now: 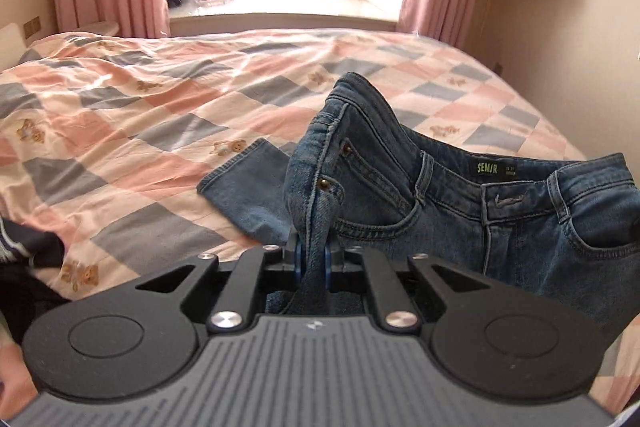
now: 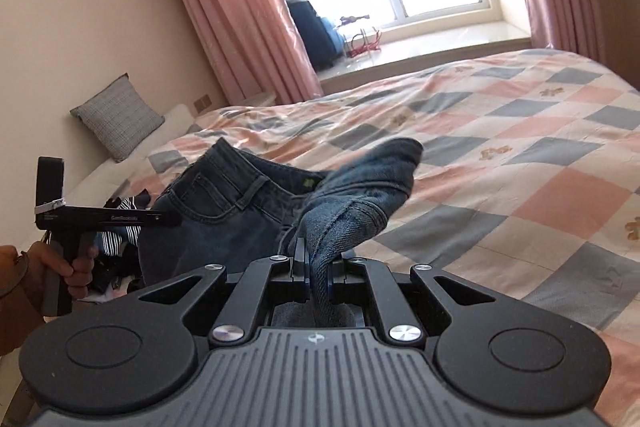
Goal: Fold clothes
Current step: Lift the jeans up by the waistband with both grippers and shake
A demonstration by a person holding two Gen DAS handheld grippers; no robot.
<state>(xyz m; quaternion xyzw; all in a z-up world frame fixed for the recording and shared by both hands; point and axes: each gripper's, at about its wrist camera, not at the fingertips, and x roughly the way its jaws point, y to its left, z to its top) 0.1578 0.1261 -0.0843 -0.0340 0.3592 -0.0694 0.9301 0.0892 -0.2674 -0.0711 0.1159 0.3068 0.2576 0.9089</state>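
While the left tongs [image 1: 313, 259] and right tongs [image 2: 318, 277] each pinch denim, the jeans [image 1: 500, 219] stretch waistband-first between them across the bed [image 1: 140, 115], centre-right of frame.

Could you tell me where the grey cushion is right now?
In the right wrist view, the grey cushion leans against the wall at far left, beyond the jeans.
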